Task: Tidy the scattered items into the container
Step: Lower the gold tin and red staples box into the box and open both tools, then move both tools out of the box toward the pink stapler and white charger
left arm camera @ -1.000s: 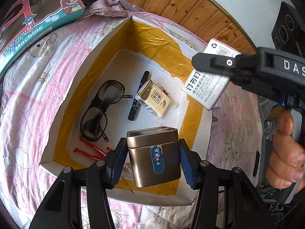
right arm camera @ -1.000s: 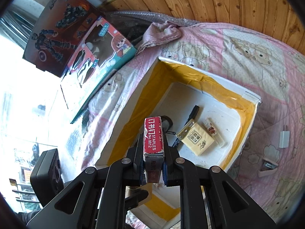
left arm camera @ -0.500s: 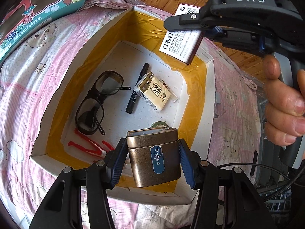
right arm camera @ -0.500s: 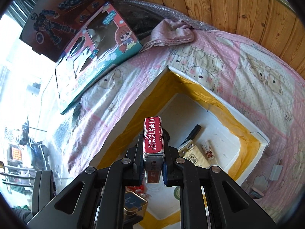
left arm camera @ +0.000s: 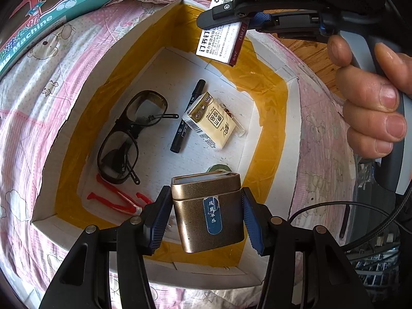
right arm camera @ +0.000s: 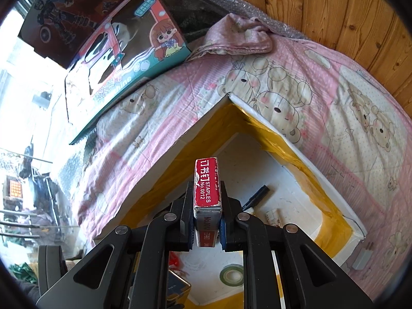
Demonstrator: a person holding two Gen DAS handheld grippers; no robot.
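Quilted pink bedding [left arm camera: 38, 108] lies under a white box [left arm camera: 273, 267] lined with glossy yellow tape. Glasses [left arm camera: 128, 139], pen [left arm camera: 188, 118] and paper packet [left arm camera: 211, 119] lie inside. The left gripper [left arm camera: 206, 213] clamps a rounded brass-coloured tin [left arm camera: 208, 211] at lower centre; the right gripper [right arm camera: 206, 221] pinches a flat red cardboard staple box [right arm camera: 207, 182], whose white back shows only in the left view.

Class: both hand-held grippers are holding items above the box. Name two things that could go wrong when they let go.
1. The left hand-held gripper holds the tin over the box's near wall; released here, it might strike the rim.
2. The staples box, in the right hand-held gripper, hangs high above the glasses and pen; dropped, it could hit them.
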